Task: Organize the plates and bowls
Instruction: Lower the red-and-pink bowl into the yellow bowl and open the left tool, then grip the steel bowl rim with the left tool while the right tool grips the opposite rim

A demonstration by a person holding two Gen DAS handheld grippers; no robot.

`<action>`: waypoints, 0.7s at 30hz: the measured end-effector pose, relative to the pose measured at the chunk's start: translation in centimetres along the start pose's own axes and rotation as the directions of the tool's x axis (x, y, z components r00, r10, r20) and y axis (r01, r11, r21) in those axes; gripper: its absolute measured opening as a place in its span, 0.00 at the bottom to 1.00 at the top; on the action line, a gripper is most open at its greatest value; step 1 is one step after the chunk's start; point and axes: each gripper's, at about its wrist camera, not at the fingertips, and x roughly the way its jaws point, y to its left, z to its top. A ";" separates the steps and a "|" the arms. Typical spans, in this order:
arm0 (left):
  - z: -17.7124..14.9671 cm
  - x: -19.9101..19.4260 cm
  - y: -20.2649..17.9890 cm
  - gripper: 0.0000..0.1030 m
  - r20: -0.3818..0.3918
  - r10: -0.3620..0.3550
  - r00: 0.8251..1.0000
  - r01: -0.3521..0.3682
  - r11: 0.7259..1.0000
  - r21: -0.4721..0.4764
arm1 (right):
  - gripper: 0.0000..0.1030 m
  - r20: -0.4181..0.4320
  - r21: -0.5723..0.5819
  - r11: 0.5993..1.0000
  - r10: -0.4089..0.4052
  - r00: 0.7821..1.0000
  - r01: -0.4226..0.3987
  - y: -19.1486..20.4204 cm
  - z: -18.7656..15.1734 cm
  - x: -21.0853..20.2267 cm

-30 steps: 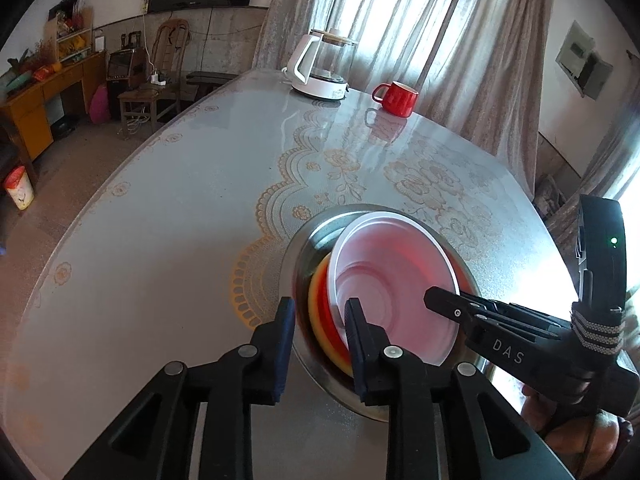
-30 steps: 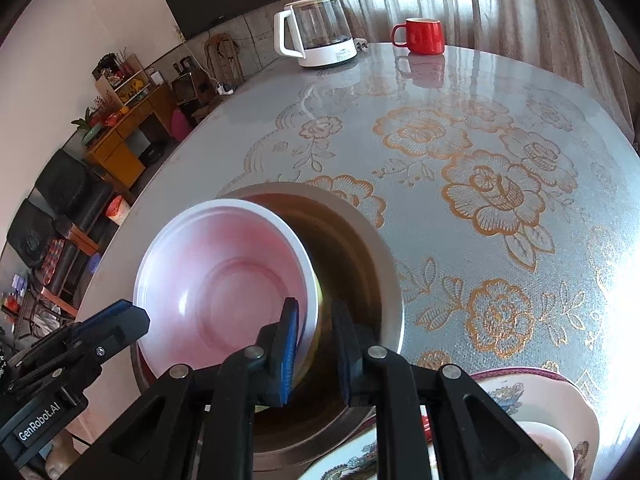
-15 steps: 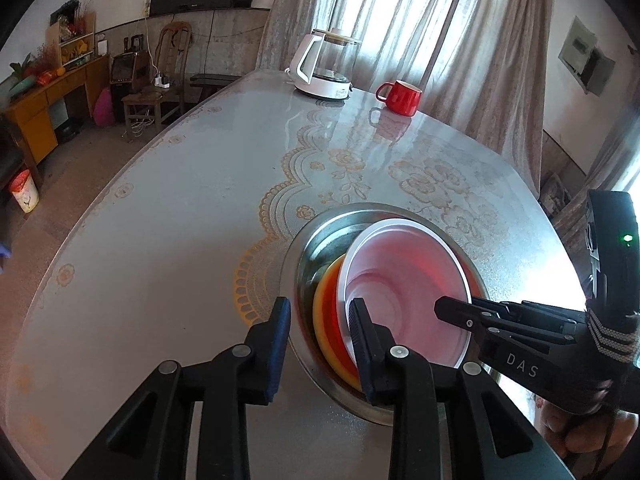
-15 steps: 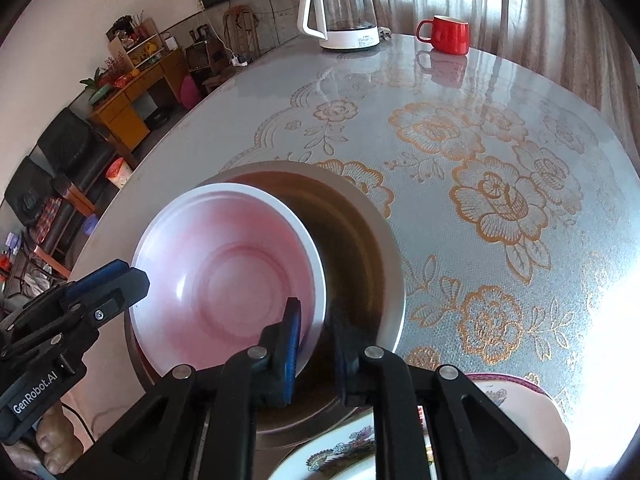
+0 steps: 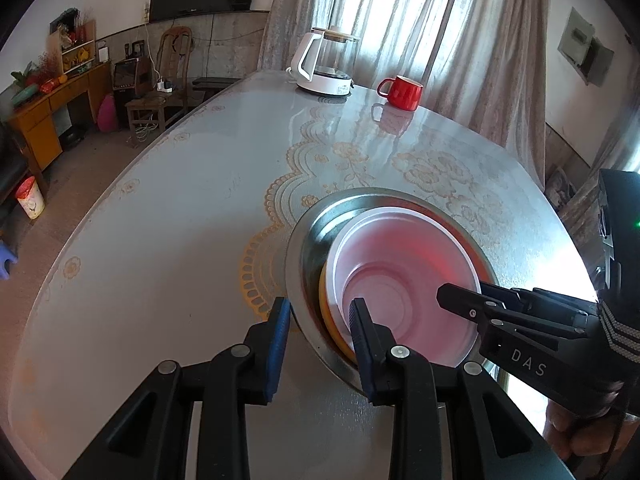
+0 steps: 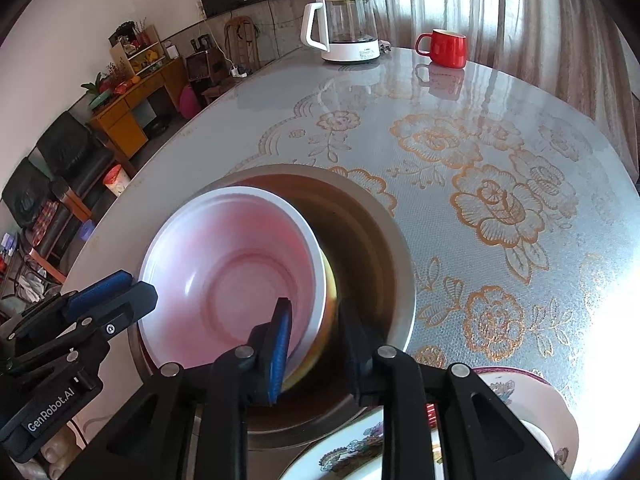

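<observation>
A white bowl (image 5: 400,272) (image 6: 240,264) with a pinkish inside rests in an orange bowl (image 5: 326,312) inside a wide steel basin (image 5: 312,240) (image 6: 380,240). My right gripper (image 6: 314,320) (image 5: 460,294) straddles the near rims of the white and orange bowls. Its jaws are opening: the left pad sits inside the white bowl, and the right finger stands clear of the orange one. My left gripper (image 5: 319,316) (image 6: 132,292) straddles the opposite side, with the basin's rim and both bowl edges between its fingers. I cannot see whether its pads press.
A white kettle (image 5: 326,68) and a red mug (image 5: 402,92) stand at the table's far edge. A patterned plate (image 6: 520,420) lies just right of the basin, by the near edge. A person's hand (image 5: 576,432) holds the right gripper.
The white bowl, held tilted by the right gripper, has sunk flatter into the orange bowl. The right jaws have parted from its rim. The left gripper has stayed put.
</observation>
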 end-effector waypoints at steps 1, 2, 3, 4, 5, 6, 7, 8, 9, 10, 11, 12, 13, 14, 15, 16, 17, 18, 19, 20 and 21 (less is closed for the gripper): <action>-0.1 -0.1 0.0 0.31 0.000 -0.001 1.000 0.001 1.000 0.001 | 0.24 0.004 -0.002 1.000 -0.003 1.000 0.004 0.1 -0.1 -0.1; -0.1 -0.1 0.0 0.31 0.000 -0.002 1.000 0.002 1.000 0.002 | 0.24 0.008 -0.003 1.000 -0.006 1.000 0.006 0.2 -0.1 -0.2; -0.1 -0.1 0.0 0.31 0.000 -0.003 1.000 0.003 1.000 0.002 | 0.24 0.012 -0.002 1.000 -0.008 1.000 0.008 0.2 -0.2 -0.3; -0.2 -0.2 0.0 0.31 0.000 -0.004 1.000 0.004 1.000 0.003 | 0.24 0.016 0.000 1.000 -0.009 1.000 0.009 0.2 -0.3 -0.4; -0.2 -0.3 0.0 0.31 0.000 -0.004 1.000 0.004 1.000 0.003 | 0.25 0.021 0.002 1.000 -0.009 1.000 0.009 0.2 -0.3 -0.5; -0.2 -0.3 -0.1 0.31 0.000 -0.005 1.000 0.005 1.000 0.003 | 0.25 0.026 0.005 1.000 -0.009 1.000 0.009 0.2 -0.4 -0.7; -0.2 -0.3 -0.1 0.31 0.001 -0.004 1.000 0.004 1.000 0.005 | 0.26 0.030 0.007 1.000 -0.009 1.000 0.009 0.2 -0.6 -0.8; -0.3 -0.4 -0.1 0.31 0.000 -0.004 1.000 0.004 1.000 0.007 | 0.26 0.034 0.010 1.000 -0.009 0.999 0.009 0.2 -0.7 -1.0; -0.4 -0.4 -0.1 0.31 0.001 -0.005 1.000 0.005 1.000 0.007 | 0.27 0.037 0.013 1.000 -0.009 0.999 0.009 0.2 -0.7 -1.1; -0.4 -0.5 -0.1 0.32 0.002 -0.006 1.000 0.006 1.000 0.006 | 0.27 0.041 0.018 1.000 -0.009 0.999 0.008 0.3 -0.9 -1.3; -0.4 -0.5 -0.1 0.33 0.002 -0.006 1.000 0.006 1.000 0.006 | 0.28 0.045 0.023 1.000 -0.008 0.999 0.007 0.3 -1.0 -1.5; -0.5 -0.5 -0.1 0.33 0.003 -0.006 1.000 0.006 1.000 0.004 | 0.28 0.050 0.026 1.000 -0.006 0.999 0.005 0.3 -1.1 -1.7; -0.6 -0.5 -0.1 0.33 0.004 -0.007 1.000 0.007 1.000 0.004 | 0.28 0.054 0.028 1.000 -0.005 0.999 0.004 0.4 -1.2 -1.8; -0.6 -0.5 -0.1 0.34 0.004 -0.007 1.000 0.007 1.000 0.005 | 0.28 0.058 0.032 0.999 -0.005 0.998 0.004 0.3 -1.4 -2.0; -0.6 -0.5 -0.1 0.35 0.005 -0.007 1.000 0.007 1.000 0.005 | 0.28 0.063 0.035 0.999 -0.005 0.998 0.003 0.3 -1.5 -2.2; -0.6 -0.5 -0.1 0.35 0.004 -0.008 1.000 0.008 1.000 0.005 | 0.29 0.067 0.036 0.999 -0.003 0.998 0.000 0.3 -1.6 -2.4; -0.7 -0.5 -0.1 0.35 0.004 -0.008 1.000 0.007 1.000 0.005 | 0.29 0.070 0.039 0.999 -0.001 0.998 -0.002 0.3 -1.7 -2.5; -0.7 -0.6 -0.1 0.35 0.004 -0.007 1.000 0.007 1.000 0.005 | 0.29 0.073 0.043 0.999 0.002 0.997 -0.005 0.3 -1.8 -2.7; -0.8 -0.6 0.0 0.35 0.005 -0.006 1.000 0.006 1.000 0.005 | 0.29 0.079 0.046 0.999 0.005 0.997 -0.009 0.3 -2.0 -2.8; -0.9 -0.6 0.0 0.35 0.007 -0.006 1.000 0.006 1.000 0.004 | 0.29 0.085 0.047 0.999 0.008 0.996 -0.012 0.3 -2.1 -3.0; -0.9 -0.7 0.1 0.35 0.007 -0.006 1.000 0.006 1.000 0.003 | 0.29 0.091 0.049 0.999 0.010 0.996 -0.015 0.2 -2.2 -3.2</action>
